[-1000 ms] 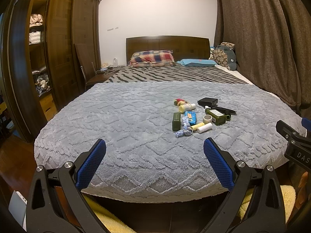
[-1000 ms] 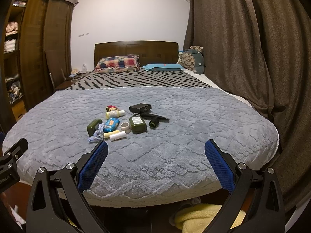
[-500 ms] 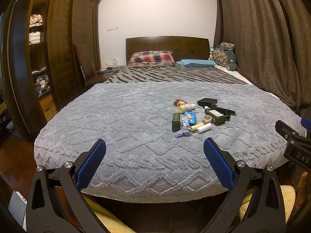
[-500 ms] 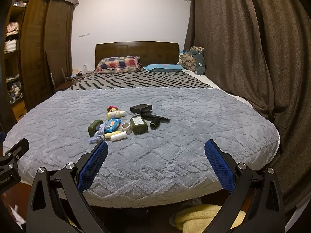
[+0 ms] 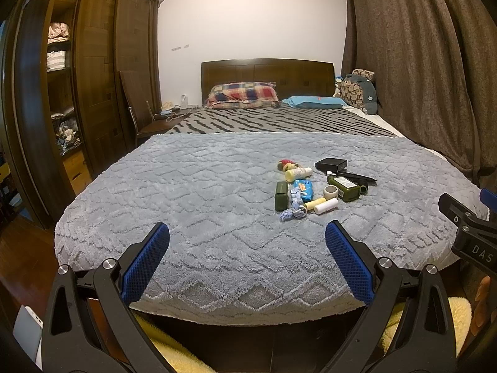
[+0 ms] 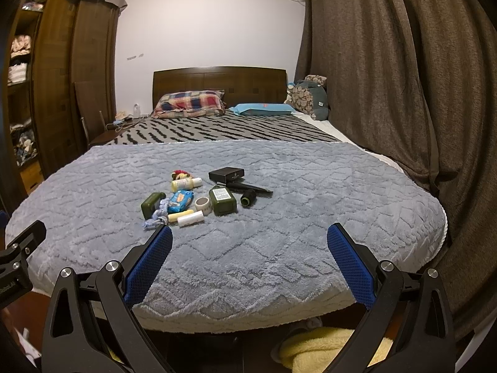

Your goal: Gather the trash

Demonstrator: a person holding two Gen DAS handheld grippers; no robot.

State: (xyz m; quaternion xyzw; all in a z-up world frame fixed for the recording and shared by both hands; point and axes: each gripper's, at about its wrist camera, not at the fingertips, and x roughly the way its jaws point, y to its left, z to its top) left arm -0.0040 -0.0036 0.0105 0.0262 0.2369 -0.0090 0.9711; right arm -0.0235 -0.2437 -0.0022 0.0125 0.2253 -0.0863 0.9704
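Observation:
A cluster of small items lies on the grey blanket (image 5: 202,192) of the bed: a dark green case (image 5: 281,195), a blue wipes pack (image 5: 303,189), a green bottle (image 5: 344,186), a tape roll (image 5: 330,191), a white roll (image 5: 325,206), a black box (image 5: 330,164) and a crumpled blue wrapper (image 5: 293,211). The same cluster shows in the right wrist view, with the green bottle (image 6: 222,200) and black box (image 6: 226,174). My left gripper (image 5: 247,233) and right gripper (image 6: 249,233) are both open and empty, held off the foot of the bed, well short of the items.
A dark wardrobe (image 5: 93,77) with open shelves stands left, with a chair (image 5: 139,105) by it. Brown curtains (image 6: 388,77) hang right. Pillows (image 5: 242,94) lie at the headboard. A yellow fluffy cloth (image 6: 326,348) lies on the floor below the bed's foot.
Both grippers have drifted very slightly closer to the bed. Nothing on the bed has moved.

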